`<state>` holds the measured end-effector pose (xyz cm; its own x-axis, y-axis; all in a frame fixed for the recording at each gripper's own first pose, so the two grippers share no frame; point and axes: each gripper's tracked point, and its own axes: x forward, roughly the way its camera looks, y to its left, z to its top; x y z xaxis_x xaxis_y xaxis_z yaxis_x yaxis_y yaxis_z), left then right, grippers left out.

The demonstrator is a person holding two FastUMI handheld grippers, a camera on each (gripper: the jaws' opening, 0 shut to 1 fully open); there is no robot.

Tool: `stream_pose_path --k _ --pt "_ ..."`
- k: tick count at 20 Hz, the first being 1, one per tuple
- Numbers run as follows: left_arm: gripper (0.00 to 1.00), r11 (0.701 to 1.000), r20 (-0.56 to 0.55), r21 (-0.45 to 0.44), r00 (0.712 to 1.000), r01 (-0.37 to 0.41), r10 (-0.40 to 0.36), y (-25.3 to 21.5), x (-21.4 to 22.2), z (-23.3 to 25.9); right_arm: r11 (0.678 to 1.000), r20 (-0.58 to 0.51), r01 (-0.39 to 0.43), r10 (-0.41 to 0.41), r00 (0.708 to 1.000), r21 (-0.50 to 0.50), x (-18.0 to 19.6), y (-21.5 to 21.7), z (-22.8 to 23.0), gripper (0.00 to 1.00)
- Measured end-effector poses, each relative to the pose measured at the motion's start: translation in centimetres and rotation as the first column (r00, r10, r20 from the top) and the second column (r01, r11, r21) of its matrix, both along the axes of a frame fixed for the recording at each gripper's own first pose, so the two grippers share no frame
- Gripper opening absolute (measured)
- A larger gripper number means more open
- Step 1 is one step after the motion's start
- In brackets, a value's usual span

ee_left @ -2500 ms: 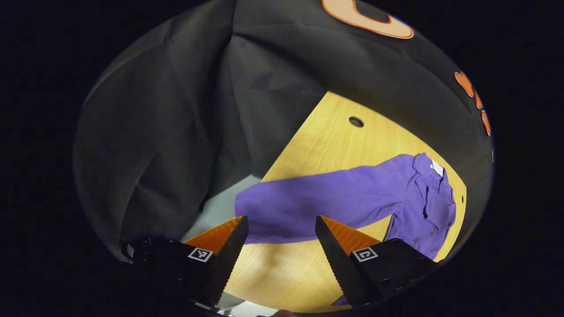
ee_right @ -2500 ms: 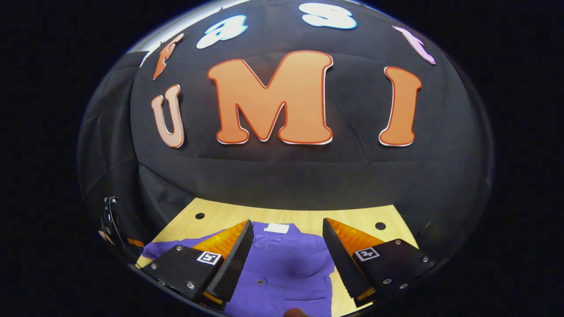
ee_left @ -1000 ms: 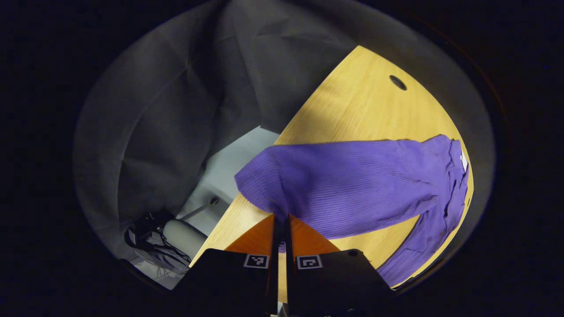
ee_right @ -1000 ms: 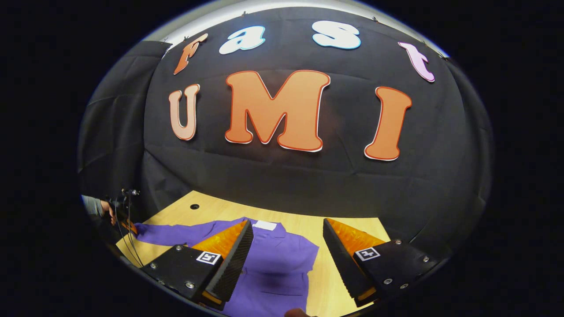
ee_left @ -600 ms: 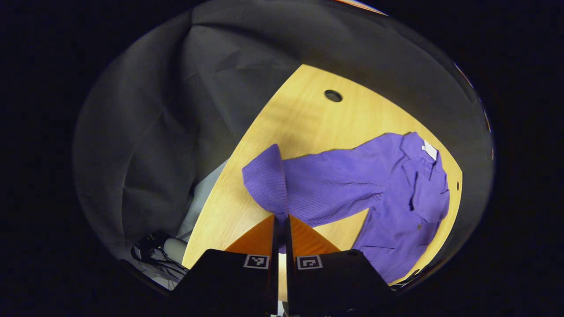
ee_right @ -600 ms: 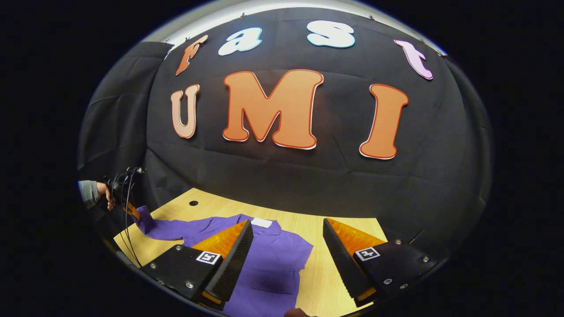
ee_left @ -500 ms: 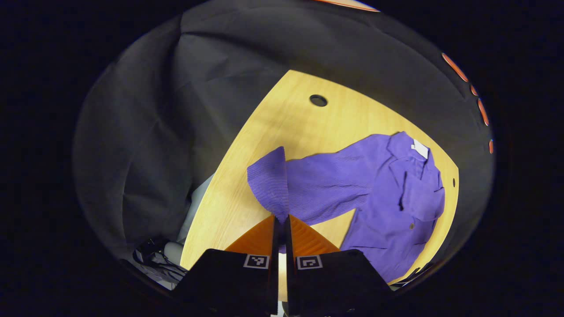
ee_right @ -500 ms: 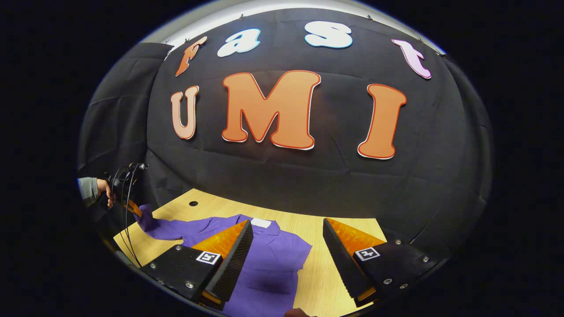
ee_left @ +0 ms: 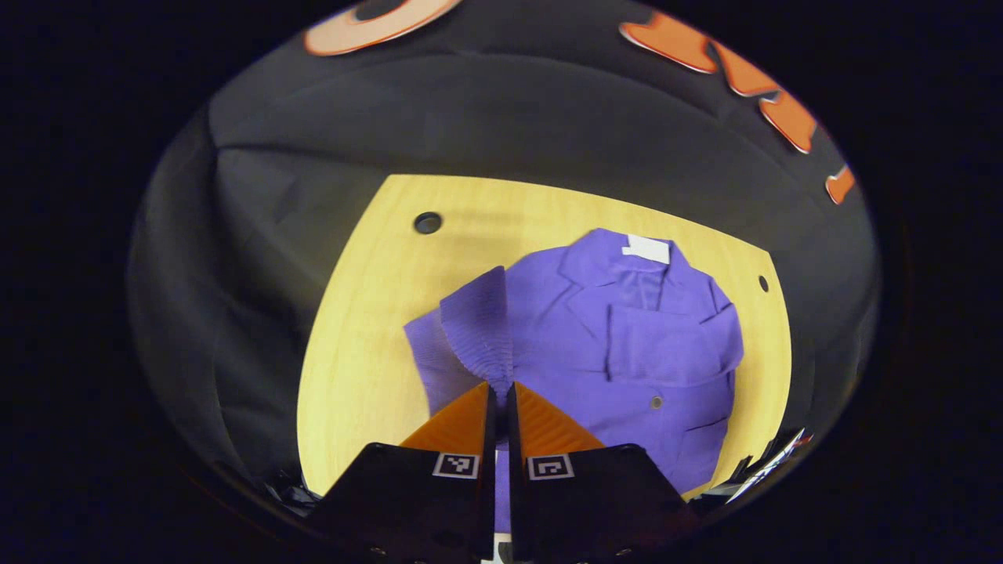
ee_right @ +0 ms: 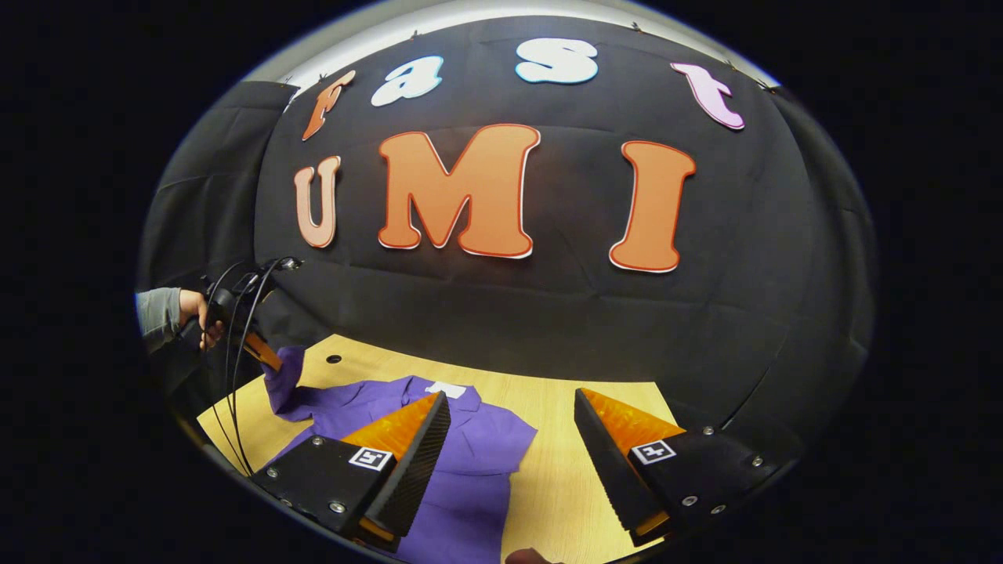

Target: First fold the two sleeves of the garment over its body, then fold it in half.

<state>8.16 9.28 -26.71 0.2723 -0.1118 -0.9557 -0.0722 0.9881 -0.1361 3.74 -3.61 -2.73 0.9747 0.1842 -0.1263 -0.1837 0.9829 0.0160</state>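
The left tool [ee_left: 498, 389] pinches the ribbed sleeve cuff [ee_left: 478, 325] of the purple knit garment [ee_left: 627, 352], which lies at its 1 o'clock on the light wooden counter [ee_left: 360, 345]. The right tool [ee_right: 509, 427] gapes wide, the garment at its 9 o'clock.

Purple shirt [ee_left: 627, 345] lying flat, collar far, one ribbed sleeve [ee_left: 478, 329] lifted above its body
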Motion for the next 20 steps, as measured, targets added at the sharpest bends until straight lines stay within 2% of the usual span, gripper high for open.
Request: stream_pose_path --k 8,16,17,20 --pt "0.09 0.971 0.048 -0.017 0.971 0.236 -0.235 -15.5 4.8 0.9 0.999 -0.044 0.047 -0.046 0.998 0.006 -1.0 -3.7 -2.3 0.95" --pt "0.11 0.921 0.151 -0.11 0.922 0.373 -0.356 -29.9 6.4 1.5 0.998 -0.057 0.063 -0.062 0.996 0.017 -1.6 -5.6 -2.4 0.95" --pt "0.2 0.912 0.177 -0.125 0.914 0.39 -0.366 -30.7 6.2 2.1 0.998 -0.058 0.065 -0.064 0.996 0.015 -1.7 -5.7 -2.5 0.95" --pt "0.8 0.9 0.26 -0.142 0.893 0.411 -0.367 -31.8 6.4 4.6 0.998 -0.067 0.068 -0.067 0.995 0.014 -2.0 -5.9 -3.0 0.95"
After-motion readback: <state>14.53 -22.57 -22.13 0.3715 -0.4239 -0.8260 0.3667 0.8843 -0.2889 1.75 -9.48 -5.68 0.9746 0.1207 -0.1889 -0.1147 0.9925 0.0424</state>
